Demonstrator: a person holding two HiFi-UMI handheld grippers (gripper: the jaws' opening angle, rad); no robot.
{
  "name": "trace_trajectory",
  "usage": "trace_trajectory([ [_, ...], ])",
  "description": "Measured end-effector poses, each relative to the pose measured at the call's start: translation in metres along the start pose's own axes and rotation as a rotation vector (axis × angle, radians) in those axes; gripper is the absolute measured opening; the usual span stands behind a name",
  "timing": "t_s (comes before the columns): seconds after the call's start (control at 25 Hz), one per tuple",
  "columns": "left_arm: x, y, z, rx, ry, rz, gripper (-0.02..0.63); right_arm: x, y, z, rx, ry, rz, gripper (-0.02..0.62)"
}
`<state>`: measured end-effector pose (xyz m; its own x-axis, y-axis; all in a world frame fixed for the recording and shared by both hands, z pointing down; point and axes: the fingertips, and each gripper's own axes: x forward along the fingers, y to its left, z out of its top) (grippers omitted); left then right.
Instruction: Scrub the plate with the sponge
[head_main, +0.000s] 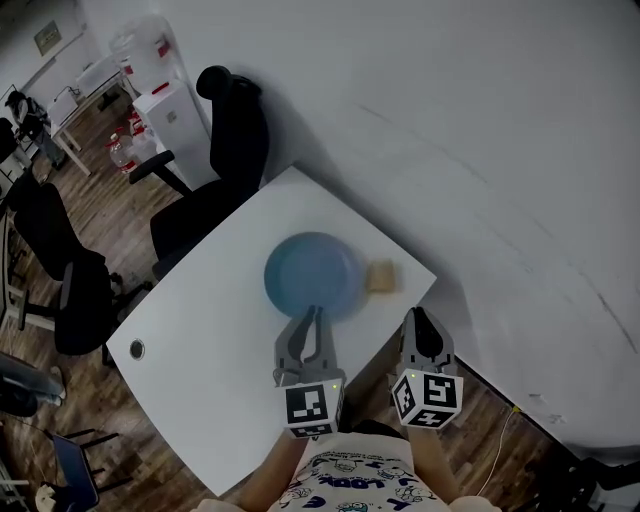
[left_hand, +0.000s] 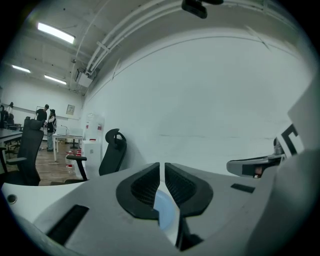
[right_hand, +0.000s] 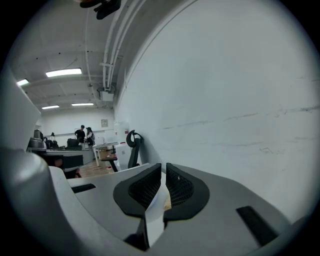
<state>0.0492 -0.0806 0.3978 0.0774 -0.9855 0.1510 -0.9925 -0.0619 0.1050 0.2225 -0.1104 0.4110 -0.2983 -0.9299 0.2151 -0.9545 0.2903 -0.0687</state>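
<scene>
**Approach phase, nothing picked up yet**

Left claw is pressed together and empty, its tips at the near rim of the blue plate; I can't tell if they touch. The plate sits mid-tabletop, and the sponge lies just beside its right edge. Right claw is also pressed together and empty, hanging off the tabletop's near edge, short of the sponge. My read of the next move: spread the right claw, run it forward onto the sponge and pinch it, with the left steadying the plate.
</scene>
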Motion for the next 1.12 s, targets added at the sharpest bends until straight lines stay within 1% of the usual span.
trace_trajectory([
  [0.12,0.007,0.009,-0.007,-0.024,0.021,0.015,0.023,0.011,0.004,0.000,-0.015,0.019,0.014,0.040],
  [0.24,0.013,0.017,-0.014,-0.051,0.039,0.030,0.023,0.023,0.007,-0.009,-0.020,0.062,0.036,0.040],
  [0.36,0.015,0.024,-0.025,-0.076,0.073,0.065,0.023,0.033,0.007,-0.021,-0.035,0.112,0.048,0.040],
  [0.52,0.026,0.038,-0.039,-0.090,0.095,0.092,0.023,0.054,0.015,-0.030,-0.008,0.143,0.085,0.040],
  [0.76,0.038,0.050,-0.053,-0.114,0.133,0.172,0.023,0.089,0.018,-0.039,-0.039,0.199,0.144,0.040],
  [0.88,0.048,0.053,-0.053,-0.133,0.140,0.204,0.024,0.104,0.017,-0.041,-0.040,0.217,0.169,0.041],
  [1.0,0.061,0.054,-0.052,-0.153,0.125,0.215,0.023,0.119,0.014,-0.045,-0.045,0.229,0.190,0.041],
  [1.12,0.071,0.055,-0.054,-0.153,0.115,0.236,0.025,0.133,0.010,-0.065,-0.055,0.292,0.204,0.041],
])
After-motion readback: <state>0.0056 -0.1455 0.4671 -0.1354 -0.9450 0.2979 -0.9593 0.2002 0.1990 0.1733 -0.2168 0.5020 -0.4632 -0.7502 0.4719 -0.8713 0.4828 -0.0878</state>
